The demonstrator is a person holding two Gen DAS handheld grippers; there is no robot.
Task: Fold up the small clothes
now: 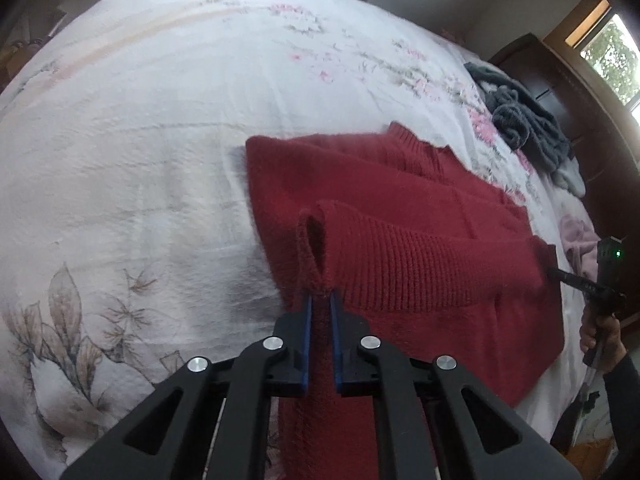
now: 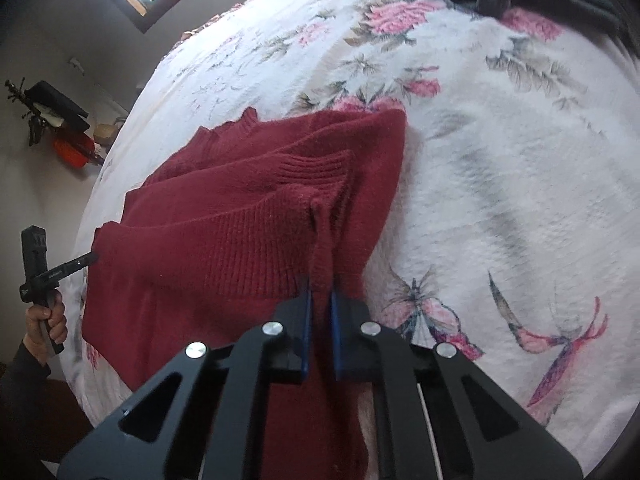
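While small white lettering runs along the arm of each tool, it is too blurred to read in either view. A dark red sweater [image 1: 400, 216] lies partly folded on the floral bedspread [image 1: 140, 128], its ribbed hem raised. The left tool [image 1: 320, 300] pinches one end of that hem between blue pads, and the right tool [image 2: 319, 286] pinches the other. Only the left wrist view shows a pink garment [image 1: 578, 242] near the bed's edge and a green light on the far handle. Only the right wrist view shows butterflies [image 2: 560, 344] printed on the bedspread and a cluttered shelf [image 2: 60, 120]. Both views catch a dark grey knit pile [image 1: 524, 120].
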